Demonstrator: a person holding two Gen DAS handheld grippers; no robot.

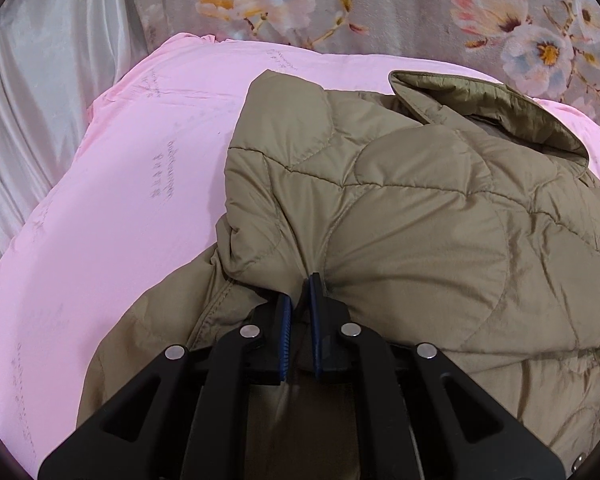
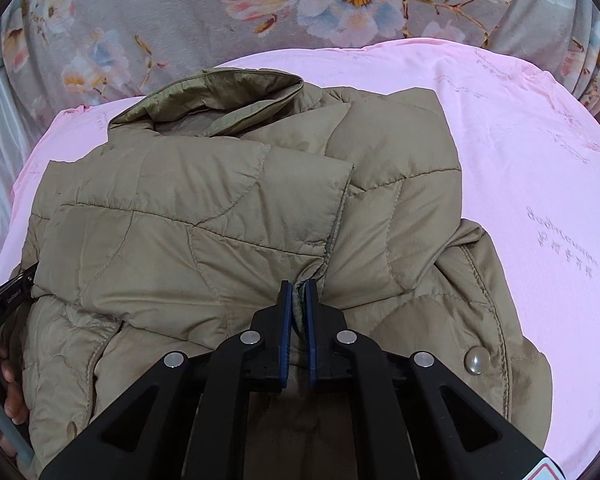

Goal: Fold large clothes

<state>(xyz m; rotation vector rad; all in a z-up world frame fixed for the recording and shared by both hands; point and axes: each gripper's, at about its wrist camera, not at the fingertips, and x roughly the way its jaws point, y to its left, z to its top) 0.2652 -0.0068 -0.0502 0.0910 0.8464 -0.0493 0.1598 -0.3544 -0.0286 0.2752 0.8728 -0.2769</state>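
Note:
A khaki quilted jacket lies partly folded on a pink sheet, collar at the far side. My left gripper is shut on a fold of the jacket's near edge. In the right wrist view the jacket fills the middle, with both sides folded in over the body and its collar at the back. My right gripper is shut on a pinch of jacket fabric at the near edge. The left gripper's body and the hand holding it show at the left edge.
The pink sheet covers the surface around the jacket. A grey floral blanket lies behind it. Shiny white fabric hangs at the far left. A snap button sits on the jacket's near right edge.

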